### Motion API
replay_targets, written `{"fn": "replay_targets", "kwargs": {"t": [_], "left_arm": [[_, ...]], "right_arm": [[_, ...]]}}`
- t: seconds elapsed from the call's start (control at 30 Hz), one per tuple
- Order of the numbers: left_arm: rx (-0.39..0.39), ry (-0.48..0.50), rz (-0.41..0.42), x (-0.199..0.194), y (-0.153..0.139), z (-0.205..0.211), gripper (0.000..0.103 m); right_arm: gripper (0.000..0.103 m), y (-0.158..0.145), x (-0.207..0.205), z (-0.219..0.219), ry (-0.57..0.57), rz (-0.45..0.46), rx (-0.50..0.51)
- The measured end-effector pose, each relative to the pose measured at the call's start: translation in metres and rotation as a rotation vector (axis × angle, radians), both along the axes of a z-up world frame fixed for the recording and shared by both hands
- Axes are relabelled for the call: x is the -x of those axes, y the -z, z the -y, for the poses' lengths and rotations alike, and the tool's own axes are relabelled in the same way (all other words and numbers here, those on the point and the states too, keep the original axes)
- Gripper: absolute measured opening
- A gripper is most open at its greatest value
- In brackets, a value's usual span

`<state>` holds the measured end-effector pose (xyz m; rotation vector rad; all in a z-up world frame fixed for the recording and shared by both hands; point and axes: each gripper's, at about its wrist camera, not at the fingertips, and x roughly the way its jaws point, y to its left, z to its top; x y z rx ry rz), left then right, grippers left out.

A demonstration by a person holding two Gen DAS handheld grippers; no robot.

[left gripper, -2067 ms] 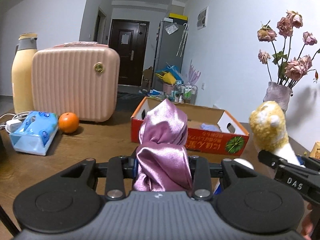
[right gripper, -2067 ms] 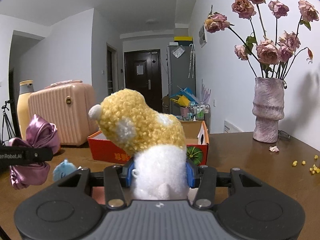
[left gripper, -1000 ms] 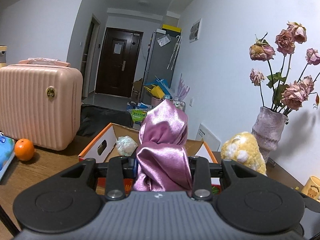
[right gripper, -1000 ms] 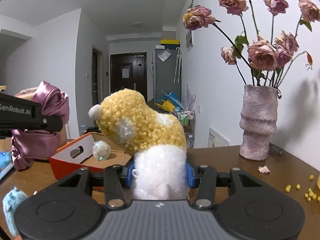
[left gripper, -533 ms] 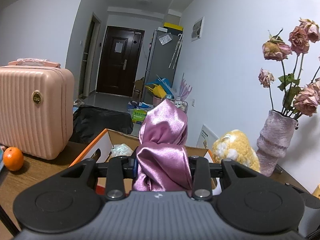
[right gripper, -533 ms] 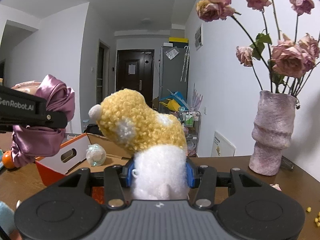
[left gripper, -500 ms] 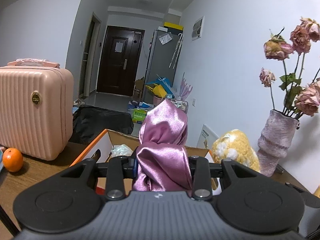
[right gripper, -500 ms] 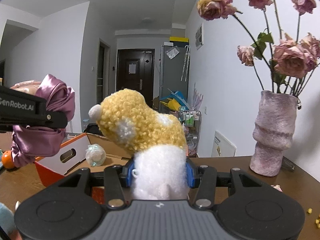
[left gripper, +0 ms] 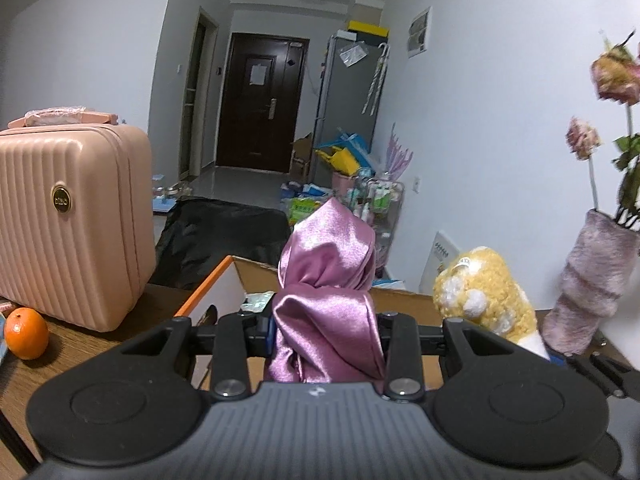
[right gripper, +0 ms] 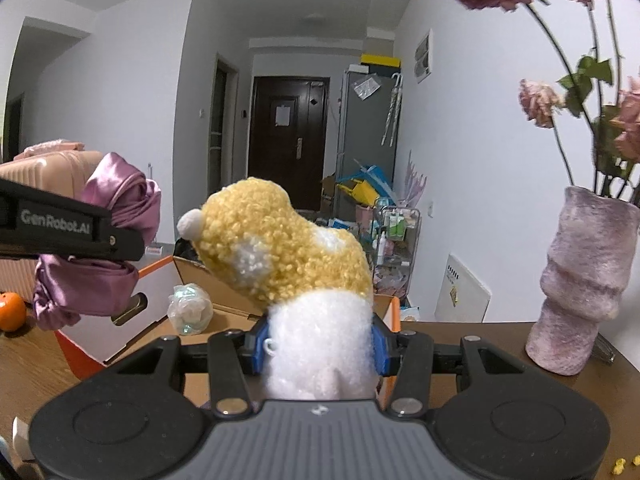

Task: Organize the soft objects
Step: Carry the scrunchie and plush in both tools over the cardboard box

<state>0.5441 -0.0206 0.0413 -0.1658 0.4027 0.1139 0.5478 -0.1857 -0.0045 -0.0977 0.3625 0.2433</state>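
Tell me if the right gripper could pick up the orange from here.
Probably not. The right gripper is shut on the yellow plush toy, and the left gripper's purple satin cloth hangs between it and the orange.

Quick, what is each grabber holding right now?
Left gripper: shut on the shiny purple cloth.
Right gripper: shut on the yellow and white plush toy.
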Motion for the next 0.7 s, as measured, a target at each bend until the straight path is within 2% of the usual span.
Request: {"fn": "replay_targets", "kwargs": {"t": [0.33, 0.7], "left_arm": [[-0.024, -0.064, -0.072, -0.034, 0.021, -0.009, 0.036], [-0.021, -0.082, -0.076, -0.049, 0.047, -0.011, 0.036]], "right_arm": [[0.047, 0.006, -0.028, -0.012, -0.016, -0.07, 0.032], [0.047, 0.022, -0.047, -0.019, 0.005, -0.109, 0.057]]}}
